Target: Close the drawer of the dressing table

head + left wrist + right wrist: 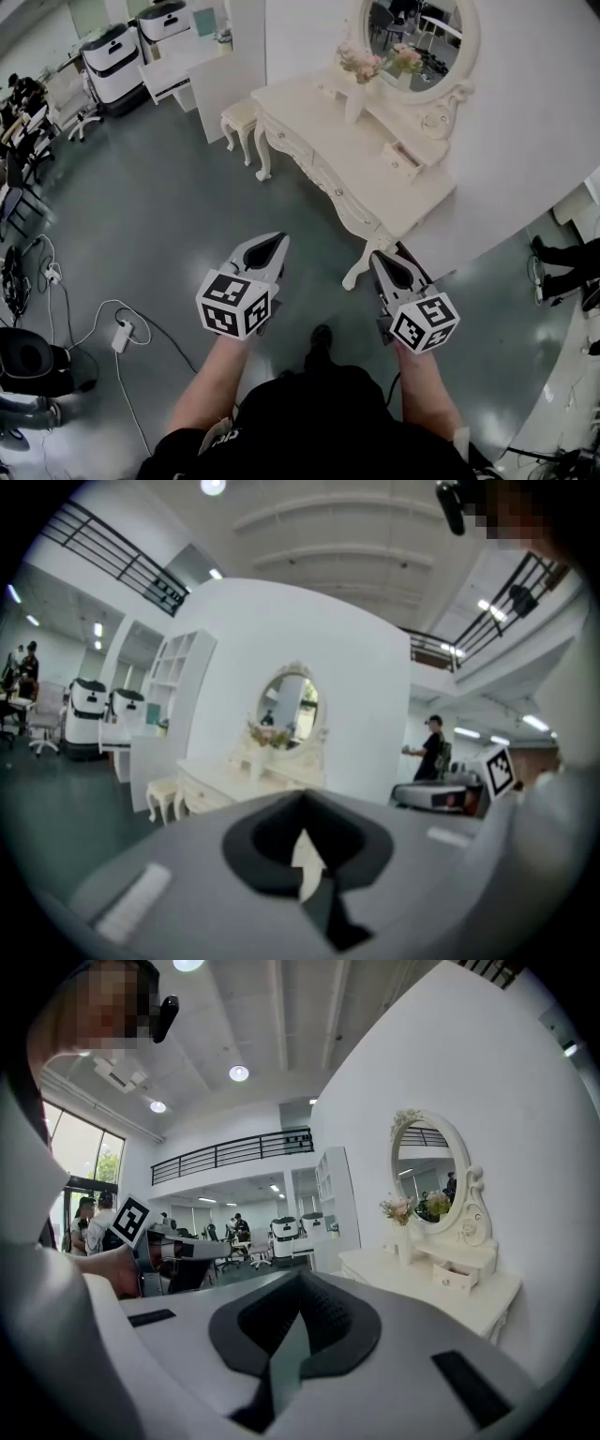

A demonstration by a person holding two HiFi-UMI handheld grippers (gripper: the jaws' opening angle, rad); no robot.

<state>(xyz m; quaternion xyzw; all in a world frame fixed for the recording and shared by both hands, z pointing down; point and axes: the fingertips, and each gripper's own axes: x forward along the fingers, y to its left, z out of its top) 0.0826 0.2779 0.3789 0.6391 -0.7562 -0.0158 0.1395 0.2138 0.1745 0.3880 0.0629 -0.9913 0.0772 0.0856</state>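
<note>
Room: A big open hall is spreading around a white partition wall, and cables (122, 333) are trailing over the grey floor (169, 216) at the left.
Dressing table: The white dressing table (328, 122) is standing against that wall under an oval mirror (422, 33), with flowers (361, 64) on its worktop and a stool (239, 114) beside its far end.
Drawer: The small drawer (405, 159) below the mirror is sitting pulled out over the worktop, and the right gripper view is showing it too (457, 1277).
Left gripper: The left gripper (279, 240) is hanging above the floor, well apart from the table, jaws clenched on nothing.
Right gripper: The right gripper (384, 255) is nearer the table's leg, jaws likewise pressed together and empty.
Step in hand: This is looking like the approach; nothing is touching the drawer yet.
Next move: A gripper is needing to reach the drawer front and push it straight in; the right one seems closer.
Hard to make out: The drawer's inside and knob are too small to read, and the mirror's top is being cut off in the head view.
</note>
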